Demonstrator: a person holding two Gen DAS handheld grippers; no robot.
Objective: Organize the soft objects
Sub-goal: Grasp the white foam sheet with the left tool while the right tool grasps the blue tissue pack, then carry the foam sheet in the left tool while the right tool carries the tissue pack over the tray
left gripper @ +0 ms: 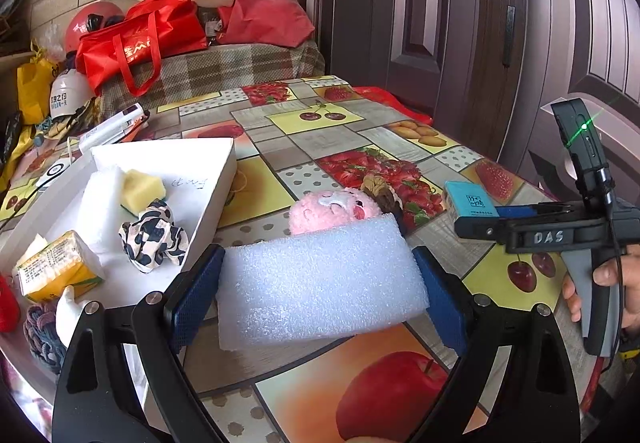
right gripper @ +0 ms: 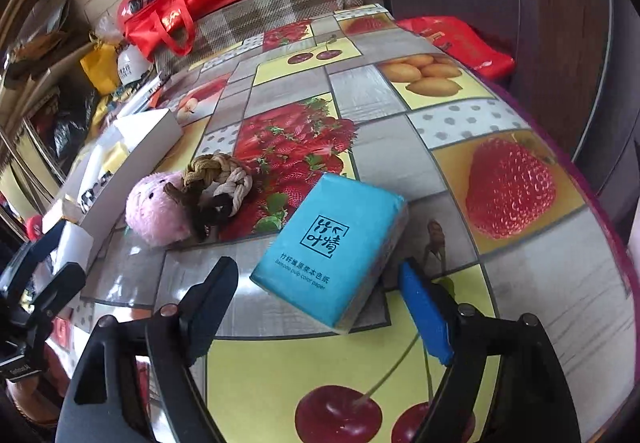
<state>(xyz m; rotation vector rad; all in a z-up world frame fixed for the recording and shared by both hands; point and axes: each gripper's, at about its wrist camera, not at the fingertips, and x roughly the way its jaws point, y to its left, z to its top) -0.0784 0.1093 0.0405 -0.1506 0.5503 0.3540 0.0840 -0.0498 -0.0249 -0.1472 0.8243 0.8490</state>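
Note:
My left gripper is shut on a white foam block and holds it above the table, just right of the white box. Behind the block lie a pink plush toy and a braided rope knot. My right gripper is open, its fingers either side of a blue tissue pack that lies on the table. The plush and rope knot lie to its left. The right gripper also shows in the left wrist view beside the pack.
The white box holds a foam slab, a yellow sponge, a spotted cloth and a yellow tissue pack. Red bags and helmets crowd the far left. The table's right edge is close.

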